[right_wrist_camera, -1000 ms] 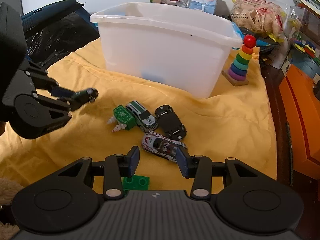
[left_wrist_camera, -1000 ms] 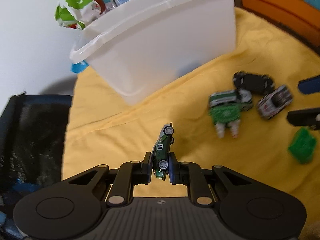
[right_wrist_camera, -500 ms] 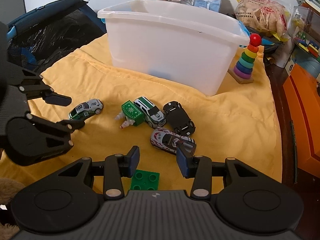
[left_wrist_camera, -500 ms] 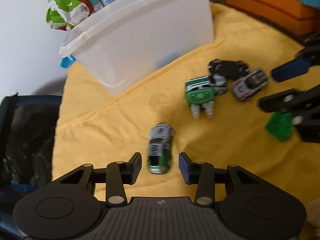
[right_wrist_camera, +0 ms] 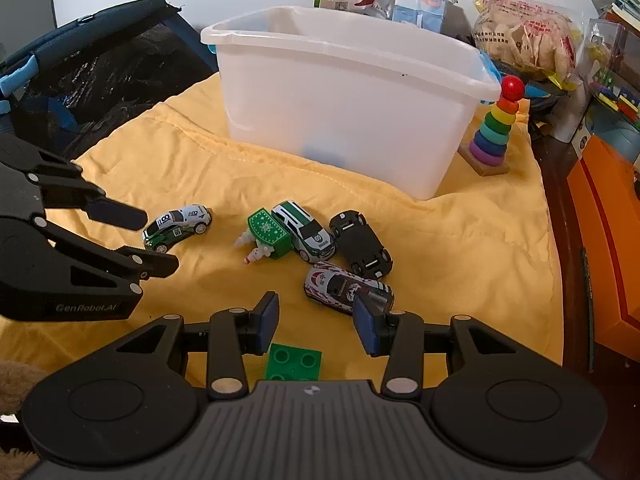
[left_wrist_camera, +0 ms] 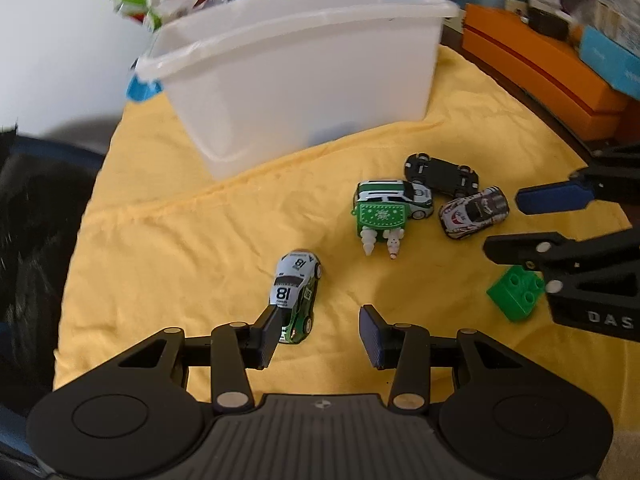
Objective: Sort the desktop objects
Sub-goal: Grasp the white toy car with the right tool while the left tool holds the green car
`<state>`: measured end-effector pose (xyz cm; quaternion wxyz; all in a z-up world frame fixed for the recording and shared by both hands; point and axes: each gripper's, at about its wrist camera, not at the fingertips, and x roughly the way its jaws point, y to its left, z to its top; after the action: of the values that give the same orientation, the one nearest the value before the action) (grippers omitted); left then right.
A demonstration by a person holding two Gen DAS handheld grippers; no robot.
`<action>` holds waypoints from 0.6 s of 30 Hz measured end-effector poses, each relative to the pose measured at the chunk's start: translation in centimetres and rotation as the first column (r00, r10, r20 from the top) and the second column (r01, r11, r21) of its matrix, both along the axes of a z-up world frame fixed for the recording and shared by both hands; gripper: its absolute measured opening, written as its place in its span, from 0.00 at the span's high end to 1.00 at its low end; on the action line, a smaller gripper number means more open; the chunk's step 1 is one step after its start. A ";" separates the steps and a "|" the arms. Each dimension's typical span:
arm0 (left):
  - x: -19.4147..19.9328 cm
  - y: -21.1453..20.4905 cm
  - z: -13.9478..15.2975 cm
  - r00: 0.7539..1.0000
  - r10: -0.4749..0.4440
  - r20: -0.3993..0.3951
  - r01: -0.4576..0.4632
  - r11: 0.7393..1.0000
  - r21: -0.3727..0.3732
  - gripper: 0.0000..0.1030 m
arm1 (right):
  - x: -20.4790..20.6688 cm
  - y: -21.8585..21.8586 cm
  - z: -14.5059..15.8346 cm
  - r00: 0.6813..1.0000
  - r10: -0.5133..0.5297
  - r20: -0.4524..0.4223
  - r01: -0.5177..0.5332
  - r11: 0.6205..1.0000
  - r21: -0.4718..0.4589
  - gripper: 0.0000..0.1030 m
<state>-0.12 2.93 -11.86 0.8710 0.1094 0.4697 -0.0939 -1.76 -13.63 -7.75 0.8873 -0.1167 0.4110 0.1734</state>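
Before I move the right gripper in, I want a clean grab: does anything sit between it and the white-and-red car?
Nothing visible does. The right gripper is open, and the white-and-red car lies on the yellow cloth just ahead, beside its right finger. The green brick lies below the gripper, not in the path.

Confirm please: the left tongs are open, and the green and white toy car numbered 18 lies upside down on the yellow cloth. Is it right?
Not quite. The green and white toy car numbered 18 stands on its wheels on the yellow cloth, roof up, as the left wrist view shows. The left tongs are indeed open.
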 end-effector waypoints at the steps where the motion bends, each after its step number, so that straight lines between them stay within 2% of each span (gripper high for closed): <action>1: 0.2 0.1 -0.2 1.000 0.007 -0.006 -0.007 1.000 -0.007 0.54 | 0.0 -0.1 0.1 1.000 0.002 0.003 -0.002 1.000 0.004 0.55; 4: 0.9 0.5 -0.9 0.999 0.044 -0.026 -0.044 0.999 -0.022 0.53 | 0.2 -0.5 0.2 1.000 0.025 0.010 -0.025 1.000 -0.003 0.51; 8: 1.4 1.4 -1.0 0.996 0.082 -0.034 -0.084 0.995 -0.051 0.53 | 0.8 -1.2 0.1 0.993 0.117 0.014 -0.116 0.992 -0.050 0.51; 14: 1.1 1.3 -0.7 0.997 0.063 -0.040 -0.065 0.997 -0.048 0.53 | 3.3 -2.1 -1.5 0.968 0.249 -0.034 -0.252 0.958 -0.135 0.51; 18: 1.3 1.5 -0.5 0.997 0.064 -0.039 -0.066 0.997 -0.035 0.53 | 5.0 -2.1 -2.7 0.941 0.328 -0.080 -0.337 0.929 -0.151 0.50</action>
<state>1.20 4.43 -12.40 0.8664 0.0763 0.4876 -0.0761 3.28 -15.74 -10.46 0.8214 -0.2518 0.4215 0.2902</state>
